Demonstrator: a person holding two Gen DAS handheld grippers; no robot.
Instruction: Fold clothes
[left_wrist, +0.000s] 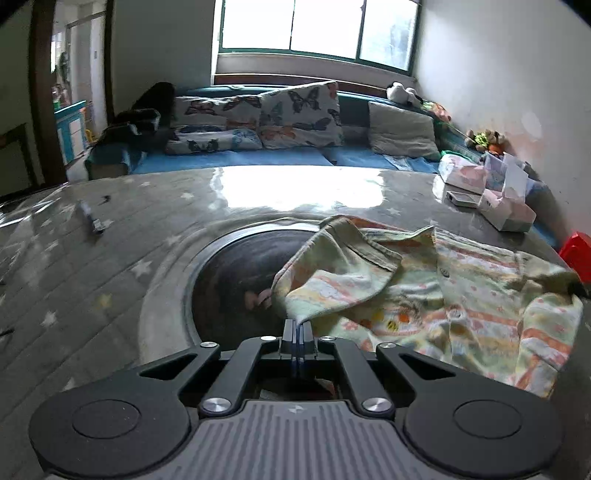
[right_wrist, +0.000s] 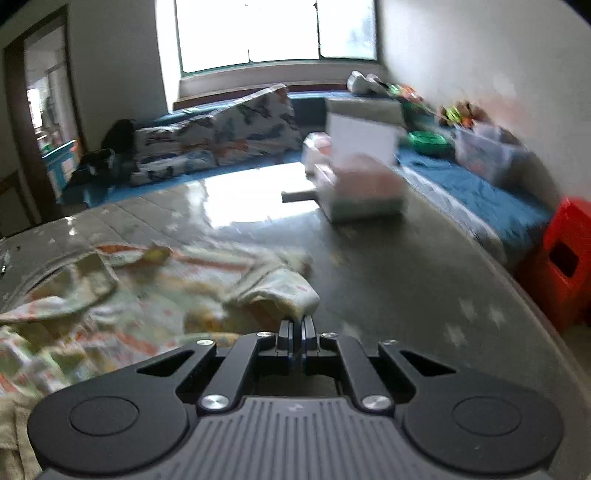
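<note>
Presently catalogued: one child's striped button shirt (left_wrist: 424, 291), lying crumpled on the grey star-print surface (left_wrist: 110, 251), its sleeve ends clamped by left gripper (left_wrist: 297, 325) and right gripper (right_wrist: 296, 320), apparently so the cloth could be spread for folding.

Left black two-finger gripper (left_wrist: 297, 326), right black two-finger gripper (right_wrist: 296, 321): matte linkages, silver round screws, ribbed grey housing, round side discs.
</note>
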